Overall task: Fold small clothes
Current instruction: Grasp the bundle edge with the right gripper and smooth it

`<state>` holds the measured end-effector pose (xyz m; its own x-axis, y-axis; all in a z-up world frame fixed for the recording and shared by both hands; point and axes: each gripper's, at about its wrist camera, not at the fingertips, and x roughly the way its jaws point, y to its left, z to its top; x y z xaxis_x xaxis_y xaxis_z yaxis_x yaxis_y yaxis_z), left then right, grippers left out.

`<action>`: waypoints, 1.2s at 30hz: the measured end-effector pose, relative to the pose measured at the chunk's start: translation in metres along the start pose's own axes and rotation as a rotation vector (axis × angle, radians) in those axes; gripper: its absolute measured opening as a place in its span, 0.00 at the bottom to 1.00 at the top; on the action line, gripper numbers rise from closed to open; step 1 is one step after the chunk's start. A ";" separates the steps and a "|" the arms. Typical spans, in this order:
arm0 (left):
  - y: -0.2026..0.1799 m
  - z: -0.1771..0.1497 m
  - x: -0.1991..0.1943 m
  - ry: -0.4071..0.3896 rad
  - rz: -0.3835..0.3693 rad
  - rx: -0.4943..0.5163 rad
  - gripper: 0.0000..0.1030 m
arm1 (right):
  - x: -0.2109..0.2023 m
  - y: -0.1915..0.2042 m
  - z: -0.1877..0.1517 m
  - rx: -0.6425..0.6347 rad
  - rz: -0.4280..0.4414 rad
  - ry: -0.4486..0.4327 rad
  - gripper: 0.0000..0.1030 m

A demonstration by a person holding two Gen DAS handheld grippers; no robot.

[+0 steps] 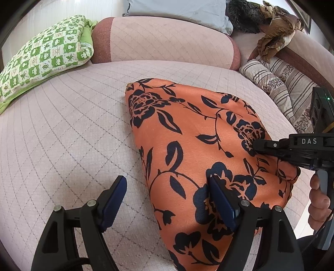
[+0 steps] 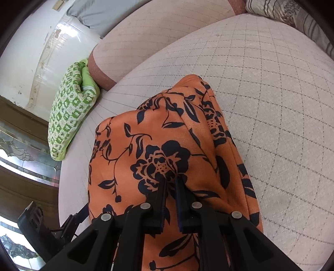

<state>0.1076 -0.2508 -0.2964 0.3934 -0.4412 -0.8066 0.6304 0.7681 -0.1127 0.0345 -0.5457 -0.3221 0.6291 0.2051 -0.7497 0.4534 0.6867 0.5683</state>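
An orange garment with dark blue flowers lies folded on the quilted pink sofa seat. My left gripper is open just above its near left edge; one blue fingertip is over the cloth, the other over the seat. My right gripper is shut on a pinch of the garment and holds its right side slightly raised. It shows in the left wrist view at the cloth's right edge.
A green checked folded cloth lies at the seat's far left. A pink backrest cushion stands behind. A striped cushion and brown fabric are at the far right. A grey pillow is on top.
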 end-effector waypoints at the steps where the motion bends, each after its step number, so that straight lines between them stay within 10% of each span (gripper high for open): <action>1: 0.000 0.000 0.000 -0.002 0.002 0.001 0.80 | -0.001 0.000 -0.001 0.000 0.007 -0.004 0.11; 11: -0.006 -0.009 -0.010 -0.033 0.027 0.004 0.80 | -0.038 0.008 -0.010 -0.075 0.067 -0.134 0.13; 14: -0.005 -0.010 -0.014 -0.034 0.022 -0.010 0.80 | -0.042 0.003 -0.010 -0.034 0.085 -0.148 0.36; 16: -0.003 -0.010 -0.016 -0.032 0.015 -0.023 0.80 | -0.046 0.000 -0.011 -0.006 0.085 -0.170 0.74; 36: 0.008 -0.014 -0.033 -0.041 0.001 -0.055 0.80 | -0.055 -0.029 -0.010 0.053 0.019 -0.181 0.73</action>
<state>0.0906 -0.2235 -0.2787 0.4219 -0.4580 -0.7825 0.5924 0.7926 -0.1445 -0.0197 -0.5692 -0.3006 0.7393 0.0858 -0.6679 0.4698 0.6449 0.6028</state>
